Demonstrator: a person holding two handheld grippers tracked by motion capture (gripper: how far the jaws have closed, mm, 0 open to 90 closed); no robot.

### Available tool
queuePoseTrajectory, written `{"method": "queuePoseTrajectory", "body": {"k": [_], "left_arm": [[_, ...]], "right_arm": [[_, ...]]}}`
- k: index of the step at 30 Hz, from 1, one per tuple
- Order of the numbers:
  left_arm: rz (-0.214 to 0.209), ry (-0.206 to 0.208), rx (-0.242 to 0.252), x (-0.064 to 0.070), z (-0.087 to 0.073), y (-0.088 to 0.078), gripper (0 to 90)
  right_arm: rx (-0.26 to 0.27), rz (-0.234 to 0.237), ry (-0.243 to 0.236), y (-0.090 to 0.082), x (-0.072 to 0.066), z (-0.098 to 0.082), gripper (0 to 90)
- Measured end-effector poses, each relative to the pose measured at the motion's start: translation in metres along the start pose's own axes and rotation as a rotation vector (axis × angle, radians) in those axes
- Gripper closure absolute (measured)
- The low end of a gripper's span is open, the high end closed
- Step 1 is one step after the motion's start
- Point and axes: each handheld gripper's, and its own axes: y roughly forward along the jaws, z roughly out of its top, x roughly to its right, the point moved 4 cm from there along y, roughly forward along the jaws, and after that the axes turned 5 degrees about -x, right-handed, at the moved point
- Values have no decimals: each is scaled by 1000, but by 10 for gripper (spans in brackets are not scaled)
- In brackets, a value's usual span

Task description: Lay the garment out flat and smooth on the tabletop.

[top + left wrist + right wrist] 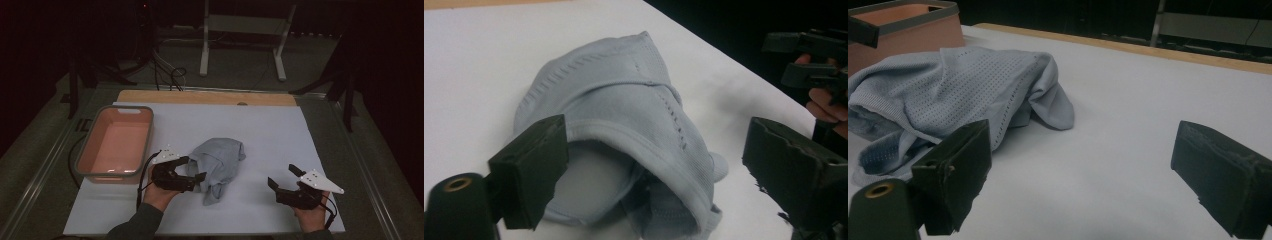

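A crumpled pale blue knit cloth [220, 157] lies on the white sheet [280, 130] near the middle of the table. My left gripper [196, 168] is at the cloth's left edge, its jaws set wide on either side of a folded hem. In the left gripper view the cloth [624, 100] bulges between the open jaws of the left gripper [659, 170], and the pads stand clear of it. My right gripper [281, 175] rests open on bare sheet to the right of the cloth. In the right gripper view that gripper [1083, 170] has nothing between its jaws, and the cloth [948, 85] lies ahead to the left.
A pink bin with a grey rim [148, 135] stands at the left of the sheet, close behind my left hand. A wooden board edge [200, 96] runs along the far side. A white metal stand [245, 25] and cables are on the floor beyond the table.
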Motion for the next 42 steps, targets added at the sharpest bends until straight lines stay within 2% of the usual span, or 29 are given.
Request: {"method": "queuePoseTrajectory", "body": {"k": [9,12,16,18,19,23,26,30,33,34,35,38,42], "left_arm": [[-19,-1,-30,7,-12,7,217],[-36,14,-47,8,-15,8,304],[-81,30,-73,13,-20,11,412],[-74,49,-107,14,-22,14,457],[-68,48,-117,14,-24,15,487],[-101,36,-123,13,-26,16,566],[-102,39,-130,13,-26,17,569],[-91,25,-131,12,-28,19,441],[-78,29,-137,14,-30,22,426],[-80,44,-128,15,-29,22,459],[-97,51,-124,16,-28,22,569],[-115,71,-114,18,-20,21,759],[-123,91,-93,21,-7,18,856]], "right_arm": [[0,0,1,0,0,0,96],[0,0,1,0,0,0,96],[1,1,2,0,0,0,96],[0,0,2,0,0,0,96],[0,0,1,0,0,0,96],[1,1,1,0,0,0,96],[2,1,2,0,0,0,96],[0,1,-1,0,0,0,96],[0,1,0,0,0,0,96],[0,1,0,0,0,0,96],[0,0,-2,0,0,0,96],[-1,2,-1,0,-1,0,96],[-2,6,-5,1,-1,0,96]]}}
